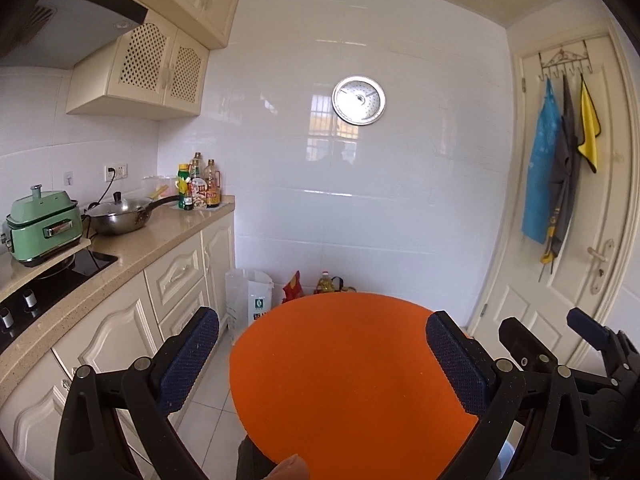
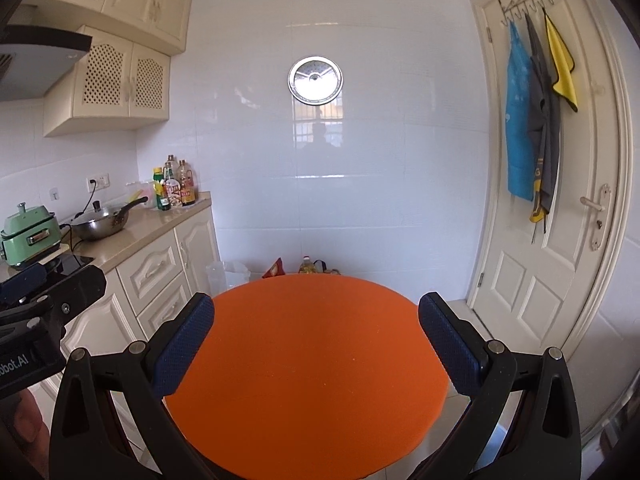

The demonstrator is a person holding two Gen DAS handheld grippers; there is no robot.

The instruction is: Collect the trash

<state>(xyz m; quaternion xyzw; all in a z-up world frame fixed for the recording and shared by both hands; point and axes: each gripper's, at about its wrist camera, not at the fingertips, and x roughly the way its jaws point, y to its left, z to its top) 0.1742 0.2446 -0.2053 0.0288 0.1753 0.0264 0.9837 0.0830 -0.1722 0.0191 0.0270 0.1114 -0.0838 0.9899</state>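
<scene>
Oddly, no obvious trash is showing anywhere within reach. Both grippers are hovering side by side over a round orange table [image 2: 304, 360], and its top is lying bare beneath them. The left gripper [image 1: 322, 356] is standing with its jaws spread wide and nothing between the blue textured pads [image 1: 188, 360]; the right gripper [image 2: 316, 344] is doing likewise, jaws wide and empty.

The likeliest candidates are sitting on the floor ahead of both grippers, beyond the table's far edge and against the white tiled wall: a white plastic bag [image 1: 250, 300] standing ahead and to the left of the left gripper, a red snack packet [image 1: 293, 286] just beside it, and a yellow oil bottle [image 1: 326, 282] a little further right. (Whether any of these is really trash I cannot tell; the bottle looks full.)

Judging by looks, the white bag is going to be light, soft and crinkly, collapsing under the pads, so pinching a gathered fold at its upper rim seems safer than squeezing its body. The red packet should be light and thin too, with a slick film surface; taking it at the crimped top edge would probably be giving the textured pads the best purchase. The bottle, if wanted, would be heavier and smooth, best taken at the neck or handle.

Off to the left of the grippers, the counter [image 1: 172, 236] is carrying a wok [image 1: 120, 216], a green cooker [image 1: 42, 226] and sauce bottles [image 1: 200, 186], none of them looking like rubbish.
</scene>
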